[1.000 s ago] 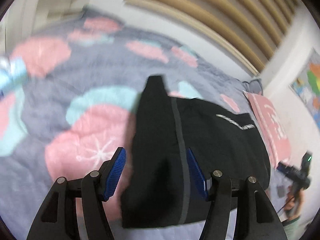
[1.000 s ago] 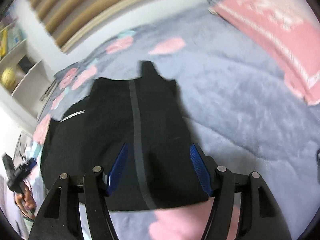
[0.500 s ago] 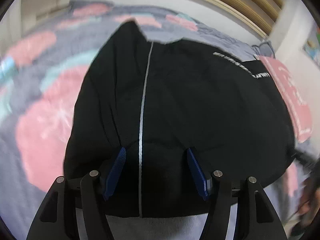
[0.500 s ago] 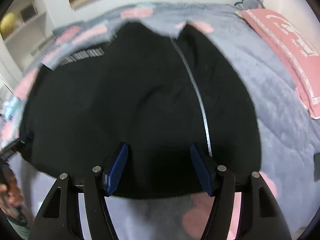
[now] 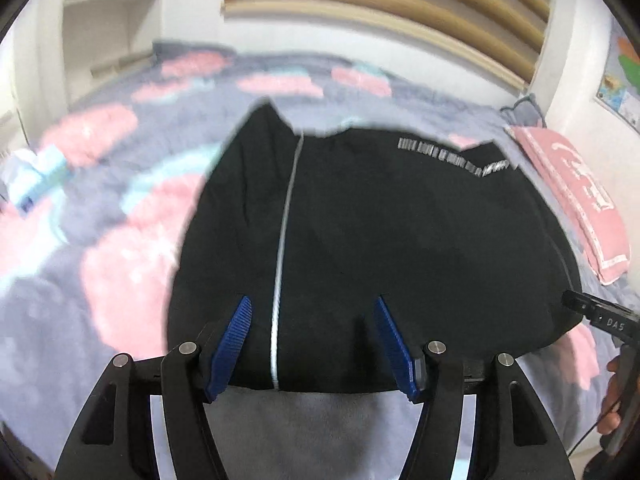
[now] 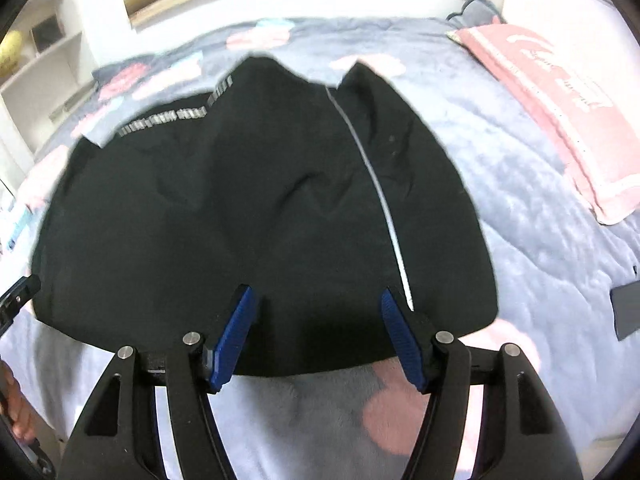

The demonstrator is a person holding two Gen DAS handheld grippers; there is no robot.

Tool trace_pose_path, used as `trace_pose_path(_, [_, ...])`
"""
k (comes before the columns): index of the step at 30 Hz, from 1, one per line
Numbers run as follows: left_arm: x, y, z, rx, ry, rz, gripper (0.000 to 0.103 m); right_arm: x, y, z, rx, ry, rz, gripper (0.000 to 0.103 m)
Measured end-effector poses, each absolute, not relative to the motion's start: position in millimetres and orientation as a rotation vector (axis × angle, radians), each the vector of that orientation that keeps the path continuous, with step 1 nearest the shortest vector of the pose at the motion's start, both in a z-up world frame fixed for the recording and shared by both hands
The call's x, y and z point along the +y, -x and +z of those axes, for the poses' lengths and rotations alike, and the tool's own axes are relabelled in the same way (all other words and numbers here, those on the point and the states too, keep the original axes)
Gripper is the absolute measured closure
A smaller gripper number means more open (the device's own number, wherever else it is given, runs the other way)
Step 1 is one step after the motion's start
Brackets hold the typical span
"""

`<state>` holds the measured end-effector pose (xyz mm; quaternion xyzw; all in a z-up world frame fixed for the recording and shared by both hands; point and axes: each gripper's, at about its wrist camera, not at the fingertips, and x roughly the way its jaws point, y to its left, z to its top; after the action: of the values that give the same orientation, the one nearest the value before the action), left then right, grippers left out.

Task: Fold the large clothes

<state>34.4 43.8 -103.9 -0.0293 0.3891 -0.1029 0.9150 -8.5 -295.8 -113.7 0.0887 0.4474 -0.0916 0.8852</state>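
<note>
A black garment (image 5: pixel 380 232) lies flat on the bed, with a thin grey stripe (image 5: pixel 285 220) and a line of grey print near its far edge. My left gripper (image 5: pixel 313 304) is open over the near hem, the stripe running between its blue pads, which press on nothing. In the right wrist view the same garment (image 6: pixel 240 208) fills the middle. My right gripper (image 6: pixel 316 294) is open over the near hem, just left of the stripe (image 6: pixel 380 184).
The garment rests on a grey-blue blanket (image 5: pixel 100 240) with pink and teal patches. A pink pillow (image 6: pixel 560 100) lies at the right side of the bed. White shelves (image 5: pixel 108 32) stand at the back left. A dark flat object (image 6: pixel 628 312) sits near the right edge.
Both grippers have swung across the bed toward the garment's near hem; it now sits centred and larger in each view. The jaws are as wide as before.
</note>
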Motion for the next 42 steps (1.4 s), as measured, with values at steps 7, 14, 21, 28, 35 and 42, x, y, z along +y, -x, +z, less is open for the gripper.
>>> trace_pose_path(7, [40.9,0.0,-53.5,0.679,-0.018,-0.121,0.036,-282.3,40.9,-61.0,0.833,-0.214,-0.163,0.03])
trace_pose_path(14, [33.1,25.0,-20.2,0.616,-0.05,-0.093,0.035,-265.0,56.6,-34.5,0.772,-0.197,-0.153,0.03])
trace_pose_path(21, [12.8,44.5,-10.7,0.587,-0.1,-0.118,0.034,-237.5,70.5,-25.9,0.735,-0.182,-0.118,0.024])
trace_pose_path(28, [1.6,61.2,-6.5,0.559,-0.107,-0.142,0.034,-211.2,82.9,-15.5,0.684,-0.054,-0.127,0.023])
trace_pose_path(35, [-5.9,68.9,-5.3,0.539,-0.118,-0.167,0.034,-209.5,88.6,-12.7,0.678,-0.037,-0.131,0.02])
trace_pose_path(42, [-12.6,64.9,-12.3,0.554,-0.115,-0.201,0.034,-221.5,91.3,-8.4,0.672,-0.057,-0.135,0.018])
